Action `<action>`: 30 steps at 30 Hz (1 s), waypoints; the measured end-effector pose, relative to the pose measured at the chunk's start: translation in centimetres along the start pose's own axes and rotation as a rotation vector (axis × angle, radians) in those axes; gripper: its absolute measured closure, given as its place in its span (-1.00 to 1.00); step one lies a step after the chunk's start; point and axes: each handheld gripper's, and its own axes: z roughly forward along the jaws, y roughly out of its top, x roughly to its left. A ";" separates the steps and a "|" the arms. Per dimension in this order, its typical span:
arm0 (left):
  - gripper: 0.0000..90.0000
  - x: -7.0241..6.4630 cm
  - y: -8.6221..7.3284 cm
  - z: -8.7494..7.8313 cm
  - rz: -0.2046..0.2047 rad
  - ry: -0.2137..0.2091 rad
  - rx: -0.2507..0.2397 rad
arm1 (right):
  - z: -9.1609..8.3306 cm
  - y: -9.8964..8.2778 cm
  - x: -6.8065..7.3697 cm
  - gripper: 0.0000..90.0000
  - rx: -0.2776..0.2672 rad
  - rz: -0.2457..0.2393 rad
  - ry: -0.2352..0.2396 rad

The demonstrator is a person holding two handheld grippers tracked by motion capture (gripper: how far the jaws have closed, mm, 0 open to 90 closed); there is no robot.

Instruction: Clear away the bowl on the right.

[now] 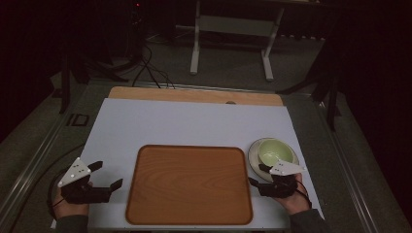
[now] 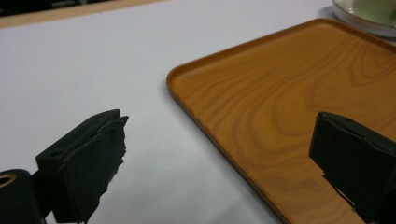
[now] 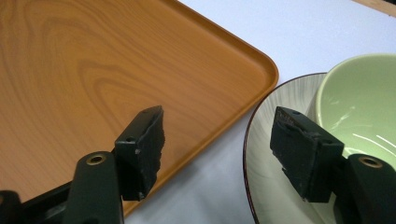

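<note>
A wooden tray (image 1: 189,183) lies empty at the front middle of the white table; its grain shows close up as the tray (image 2: 299,98) and the tray (image 3: 93,70). Right of it a pale green bowl (image 1: 275,150) stands on a cream plate (image 1: 256,156); bowl (image 3: 364,98), plate (image 3: 271,154). My right gripper (image 1: 259,174) is open just in front of the plate, one jaw over the tray's edge, the other over the plate's rim; gripper (image 3: 222,135). My left gripper (image 1: 108,175) is open left of the tray, holding nothing; gripper (image 2: 219,154).
The white table sheet (image 1: 194,121) has free room behind the tray. A wooden strip (image 1: 194,95) runs along its far edge. Beyond stand a white table frame (image 1: 233,34) and cables (image 1: 145,68) on the dark floor.
</note>
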 end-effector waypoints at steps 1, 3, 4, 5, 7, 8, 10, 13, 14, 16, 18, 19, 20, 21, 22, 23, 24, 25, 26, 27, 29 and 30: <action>-0.91 -0.1 0.0 -0.1 0.006 0.010 -0.007 | 0.0 0.0 0.0 -0.24 0.000 -0.002 0.000; -0.90 -0.1 0.1 -0.1 0.011 0.010 -0.011 | 0.0 0.1 -0.1 -0.23 -0.003 -0.002 0.000; -0.90 -0.1 0.1 -0.1 0.013 0.010 -0.014 | -0.1 0.1 -0.1 -0.22 -0.005 -0.003 0.000; -0.90 -0.1 0.1 -0.2 0.016 0.012 -0.015 | -0.1 0.1 -0.1 -0.22 -0.005 -0.003 0.000; -0.89 -0.1 0.1 -0.2 0.018 0.012 -0.015 | -0.1 0.1 -0.1 -0.22 -0.006 -0.002 0.001; -0.89 -0.1 0.1 -0.2 0.022 0.015 -0.016 | -0.2 0.2 -0.1 -0.21 -0.006 -0.004 0.002; -0.89 -0.1 0.1 -0.2 0.022 0.019 -0.020 | -0.2 0.2 0.0 -0.19 -0.005 -0.012 0.003; -0.89 0.0 0.1 -0.3 0.024 0.024 -0.022 | -0.3 0.4 -0.1 -0.13 -0.009 -0.017 0.010; -0.89 0.0 0.1 -0.3 0.023 0.025 -0.024 | -0.3 0.4 -0.1 -0.13 -0.009 -0.017 0.010; -0.89 0.0 0.1 -0.3 0.018 0.030 -0.028 | -0.4 0.5 -0.2 -0.13 -0.011 -0.018 0.008; -0.88 0.0 0.1 -0.4 0.014 0.033 -0.031 | -0.6 0.6 -0.4 -0.14 -0.024 -0.010 -0.003; -0.88 0.0 0.1 -0.4 0.014 0.036 -0.032 | -0.6 0.6 -0.4 -0.14 -0.024 -0.010 -0.003; -0.88 0.0 0.1 -0.5 0.013 0.038 -0.035 | -0.7 0.7 -0.5 -0.14 -0.029 -0.011 -0.008; -0.88 0.1 0.1 -0.5 0.012 0.040 -0.036 | -0.8 0.8 -0.6 -0.14 -0.032 -0.012 -0.011; -0.88 0.1 0.0 -0.5 0.008 0.042 -0.041 | -1.0 0.9 -0.7 -0.14 -0.042 -0.010 -0.011; -0.88 0.1 0.0 -0.5 0.004 0.046 -0.042 | -1.2 1.0 -0.7 -0.14 -0.043 -0.008 -0.012; -0.88 0.1 0.0 -0.5 0.002 0.047 -0.043 | -1.2 1.0 -0.8 -0.14 -0.047 -0.013 -0.015; -0.88 0.1 0.0 -0.5 0.002 0.047 -0.043 | -1.3 1.1 -0.9 -0.14 -0.048 -0.009 -0.014; -0.88 0.1 0.0 -0.5 0.003 0.047 -0.042 | -1.3 1.1 -0.9 -0.14 -0.048 -0.009 -0.014; -0.88 0.1 0.0 -0.6 0.006 0.049 -0.042 | -1.4 1.1 -1.1 -0.14 -0.052 -0.008 -0.011; -0.88 0.0 0.0 -0.5 0.006 0.047 -0.044 | -1.6 1.4 -1.5 -0.14 -0.059 -0.008 -0.013; -0.88 0.0 0.0 -0.5 0.006 0.047 -0.044 | -1.6 1.4 -1.5 -0.14 -0.059 -0.008 -0.013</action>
